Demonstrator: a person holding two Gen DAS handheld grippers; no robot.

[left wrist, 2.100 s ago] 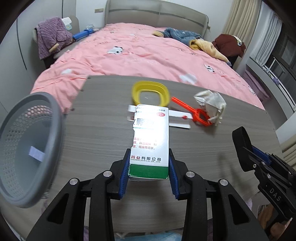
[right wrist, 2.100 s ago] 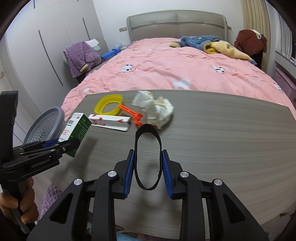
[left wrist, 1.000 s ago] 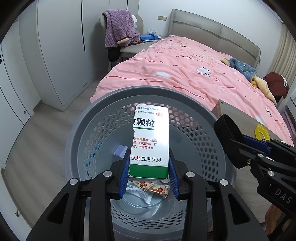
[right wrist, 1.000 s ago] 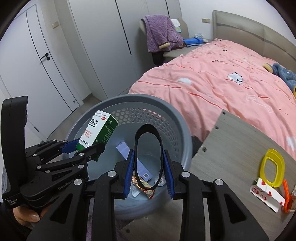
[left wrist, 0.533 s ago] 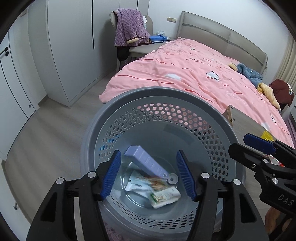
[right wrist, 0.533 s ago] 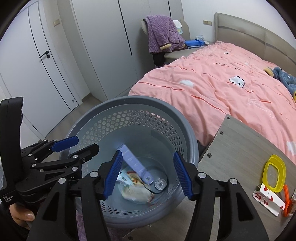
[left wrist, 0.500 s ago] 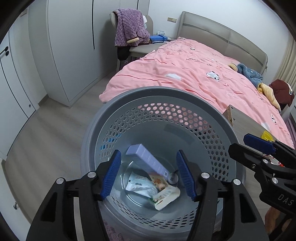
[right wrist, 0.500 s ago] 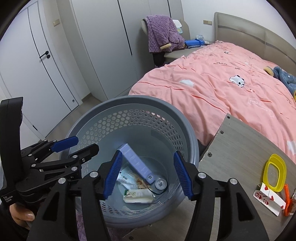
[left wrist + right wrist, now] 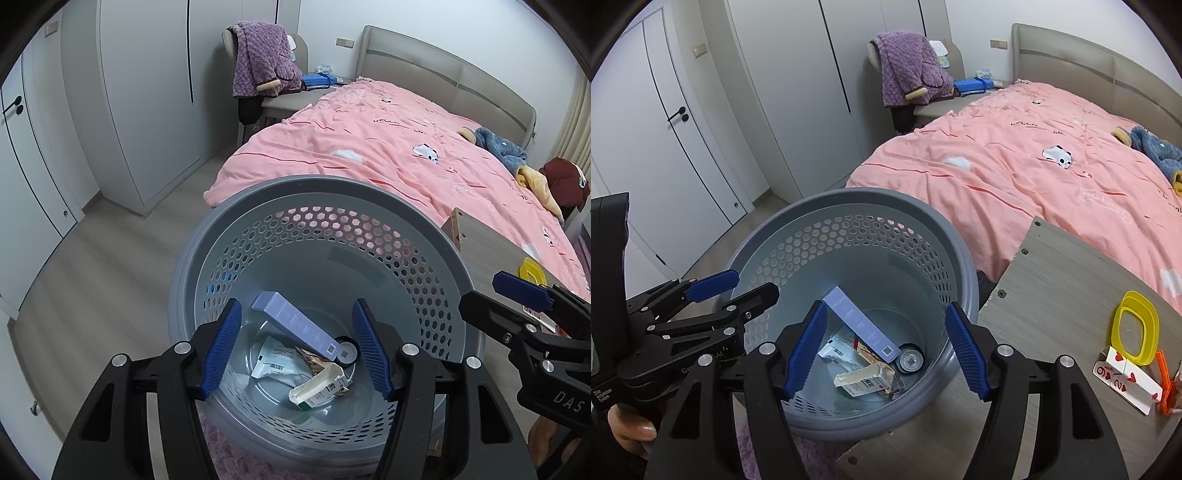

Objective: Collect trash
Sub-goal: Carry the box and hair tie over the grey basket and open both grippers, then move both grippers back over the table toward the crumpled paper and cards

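A grey perforated trash basket (image 9: 258,206) (image 9: 783,221) stands on the floor beside the table. Inside lie a lavender box (image 9: 295,325) (image 9: 860,325), the white-and-green medicine box (image 9: 319,389) (image 9: 864,380), wrappers and a round lid (image 9: 910,360). My left gripper (image 9: 295,350) is open and empty above the basket; it also shows in the right wrist view (image 9: 738,286). My right gripper (image 9: 882,350) is open and empty over the basket; it also shows in the left wrist view (image 9: 491,295).
The grey wooden table (image 9: 1052,280) stands right of the basket with a yellow ring (image 9: 1134,325), playing-card box (image 9: 1126,380) and orange plastic piece (image 9: 1165,384). A pink bed (image 9: 406,162) lies behind. Wardrobe doors (image 9: 140,92) and a chair with a purple garment (image 9: 262,59) stand at the back.
Both grippers moved from the table to over the basket and opened. The medicine box and black ring dropped into the basket. Since half a second ago the box has settled on the bottom.
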